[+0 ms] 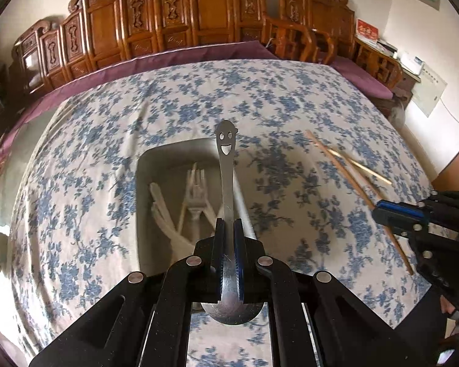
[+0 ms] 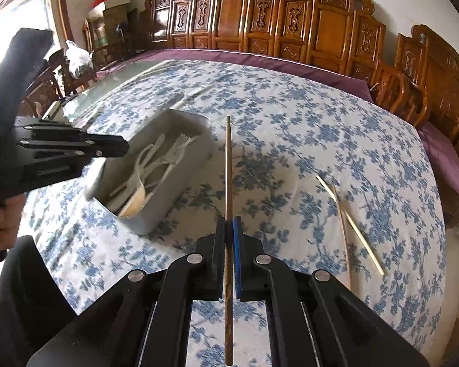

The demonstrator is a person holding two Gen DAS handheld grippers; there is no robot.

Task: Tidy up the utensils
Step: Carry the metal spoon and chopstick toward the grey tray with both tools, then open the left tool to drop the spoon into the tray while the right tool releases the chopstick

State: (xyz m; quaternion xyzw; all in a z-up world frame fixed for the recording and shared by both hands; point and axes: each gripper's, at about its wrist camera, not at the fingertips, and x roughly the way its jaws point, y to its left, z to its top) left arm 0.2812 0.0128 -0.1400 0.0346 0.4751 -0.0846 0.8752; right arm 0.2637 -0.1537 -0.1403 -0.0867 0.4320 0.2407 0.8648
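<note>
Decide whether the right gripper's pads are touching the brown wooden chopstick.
Touching. The right wrist view shows the right gripper closed on the brown wooden chopstick, which passes between the pads with no visible gap.

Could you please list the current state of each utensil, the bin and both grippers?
left gripper: shut on the metal spoon.
metal spoon: held, handle pointing forward over the bin.
right gripper: shut on the brown chopstick.
brown chopstick: held, lifted off the cloth.
grey bin: open-topped, holding pale plastic cutlery.
loose chopsticks: lying on the floral cloth.
</note>
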